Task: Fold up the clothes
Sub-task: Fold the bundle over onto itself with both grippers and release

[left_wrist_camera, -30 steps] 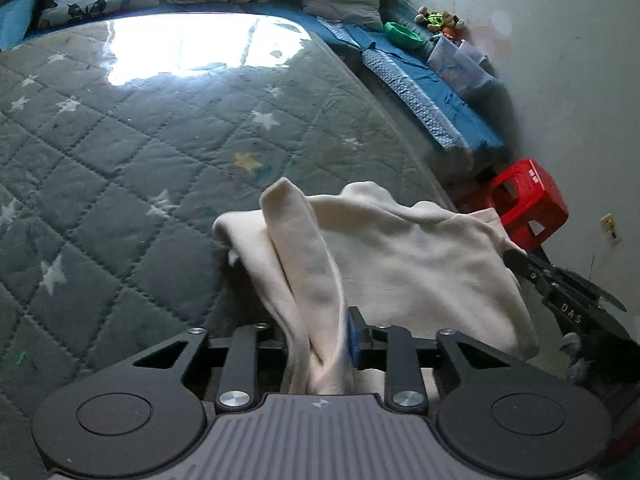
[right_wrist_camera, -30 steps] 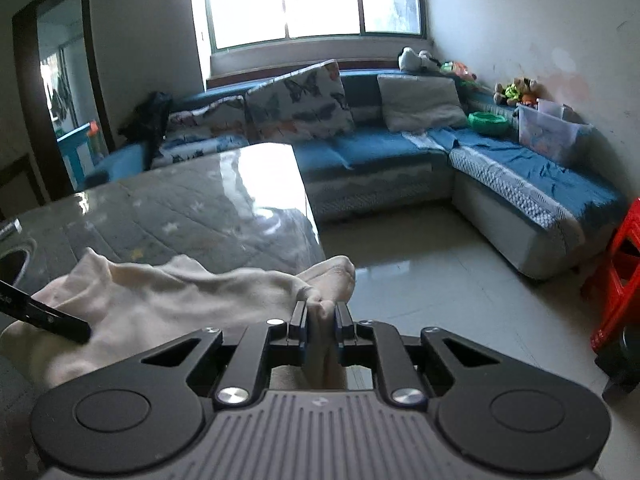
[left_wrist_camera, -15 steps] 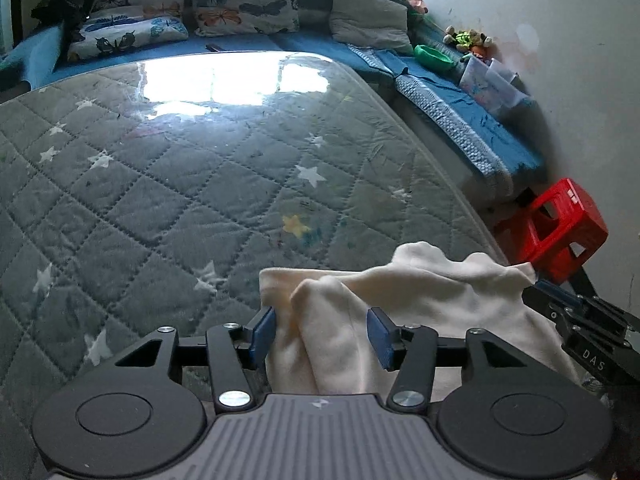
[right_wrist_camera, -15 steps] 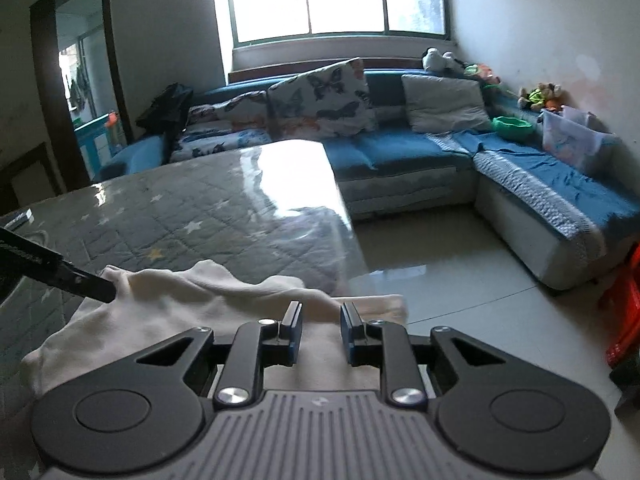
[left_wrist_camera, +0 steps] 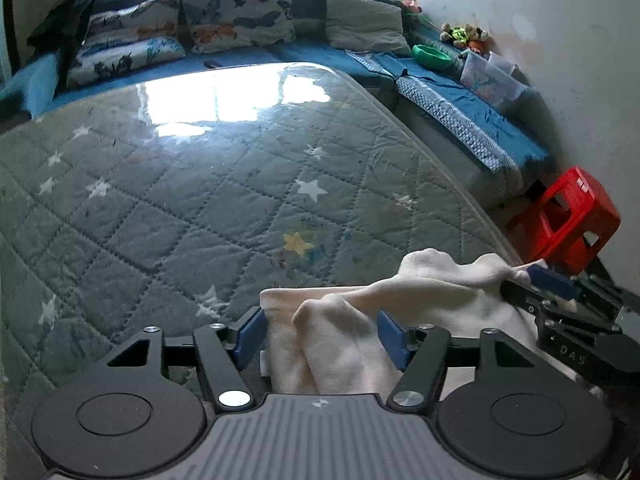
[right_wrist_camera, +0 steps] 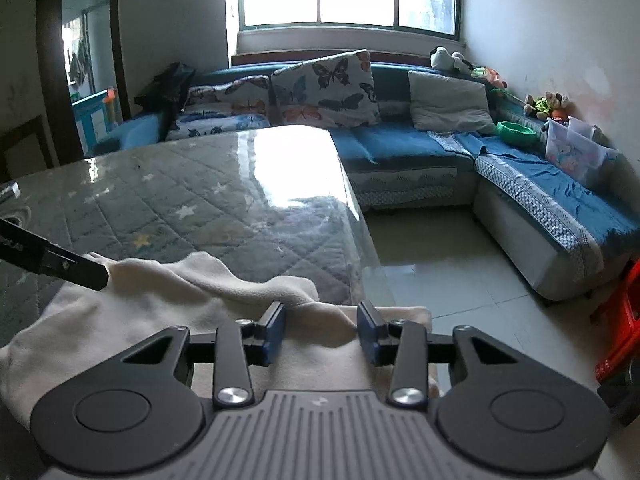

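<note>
A cream garment (left_wrist_camera: pixel 400 304) lies folded at the near right corner of the quilted grey table (left_wrist_camera: pixel 180 208). My left gripper (left_wrist_camera: pixel 322 334) hangs over its left end with jaws opening; a fold of cloth lies loose between the blue pads, which do not press on it. The right gripper (left_wrist_camera: pixel 552 284) shows at the right edge of that view, at the garment's other end. In the right wrist view the garment (right_wrist_camera: pixel 168 296) spreads below my right gripper (right_wrist_camera: pixel 320 330), whose jaws are opening over the cloth's edge without pinching it. The left gripper's finger (right_wrist_camera: pixel 56 260) reaches in from the left.
A blue corner sofa (right_wrist_camera: pixel 420 148) with butterfly cushions (right_wrist_camera: pixel 324 88) stands beyond the table. A red plastic stool (left_wrist_camera: pixel 568 216) sits on the tiled floor (right_wrist_camera: pixel 448 264) right of the table's edge. A green bowl (right_wrist_camera: pixel 516 132), a clear box and toys lie on the sofa.
Both grippers were shut on raised folds of the garment and have since let go and spread their jaws. The cloth has dropped flat onto the table, and both cameras have tilted up.
</note>
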Available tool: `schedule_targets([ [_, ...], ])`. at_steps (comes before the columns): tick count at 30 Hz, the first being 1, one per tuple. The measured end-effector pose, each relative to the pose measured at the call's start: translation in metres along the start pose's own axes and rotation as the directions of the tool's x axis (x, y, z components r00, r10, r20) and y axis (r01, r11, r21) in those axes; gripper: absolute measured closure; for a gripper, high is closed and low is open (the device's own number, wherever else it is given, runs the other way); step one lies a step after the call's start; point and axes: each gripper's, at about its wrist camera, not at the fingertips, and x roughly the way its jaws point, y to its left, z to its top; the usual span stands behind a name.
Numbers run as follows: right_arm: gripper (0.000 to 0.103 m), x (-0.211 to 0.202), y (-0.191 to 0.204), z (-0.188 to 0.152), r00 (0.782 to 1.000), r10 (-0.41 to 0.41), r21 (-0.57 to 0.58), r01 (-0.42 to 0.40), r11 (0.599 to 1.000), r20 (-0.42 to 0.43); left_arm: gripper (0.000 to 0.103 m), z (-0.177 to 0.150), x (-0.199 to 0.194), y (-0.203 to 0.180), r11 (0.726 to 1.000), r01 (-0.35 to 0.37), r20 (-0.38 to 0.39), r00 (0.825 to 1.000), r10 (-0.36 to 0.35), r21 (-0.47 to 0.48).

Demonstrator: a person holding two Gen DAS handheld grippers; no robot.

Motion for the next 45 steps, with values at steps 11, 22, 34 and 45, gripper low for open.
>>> schedule_targets([
  [11, 0.045, -0.050, 0.012, -0.015, 0.999, 0.042, -0.033, -0.041, 0.999, 0.032, 0.031, -0.024, -0.033, -0.005, 0.998, -0.006, 0.047, 0.999, 0.004, 0.059],
  [22, 0.036, -0.097, 0.035, -0.068, 0.999, 0.000, -0.080, 0.004, 0.997, 0.053, 0.022, -0.073, -0.048, -0.015, 0.988, -0.047, 0.042, 0.998, 0.041, 0.147],
  [34, 0.034, -0.098, 0.058, -0.061, 0.994, 0.040, -0.070, -0.033, 0.997, 0.101, 0.020, -0.084, -0.053, -0.004, 0.991, -0.071, 0.036, 0.997, 0.068, 0.111],
  [45, 0.033, -0.098, 0.077, -0.068, 0.993, 0.054, -0.121, -0.041, 0.992, 0.103, 0.015, -0.085, -0.065, -0.012, 0.993, -0.060, 0.071, 0.996, 0.053, 0.102],
])
